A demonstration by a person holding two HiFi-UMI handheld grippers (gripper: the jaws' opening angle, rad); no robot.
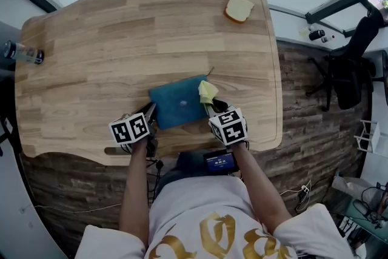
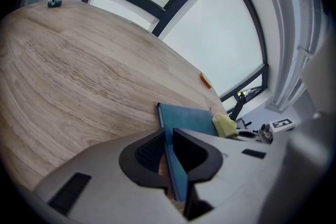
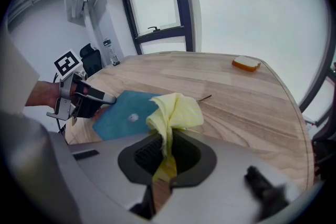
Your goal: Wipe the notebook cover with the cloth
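Observation:
A blue notebook [image 1: 173, 107] lies flat near the front edge of the wooden table [image 1: 121, 39], with a small pale spot on its cover. My left gripper [image 1: 150, 112] is shut on the notebook's left edge; in the left gripper view the notebook [image 2: 191, 120] runs between the jaws of the left gripper [image 2: 169, 140]. My right gripper [image 1: 210, 107] is shut on a yellow cloth [image 1: 207, 91], which bunches over the notebook's right edge. In the right gripper view the cloth [image 3: 176, 112] hangs from the right gripper [image 3: 167, 143] beside the notebook [image 3: 126, 115].
A tan sponge-like block [image 1: 239, 8] lies at the table's far right corner. A bottle [image 1: 24, 53] rests at the left edge. A thin dark cord [image 3: 203, 97] lies just beyond the notebook. An office chair [image 1: 351, 70] stands on the floor to the right.

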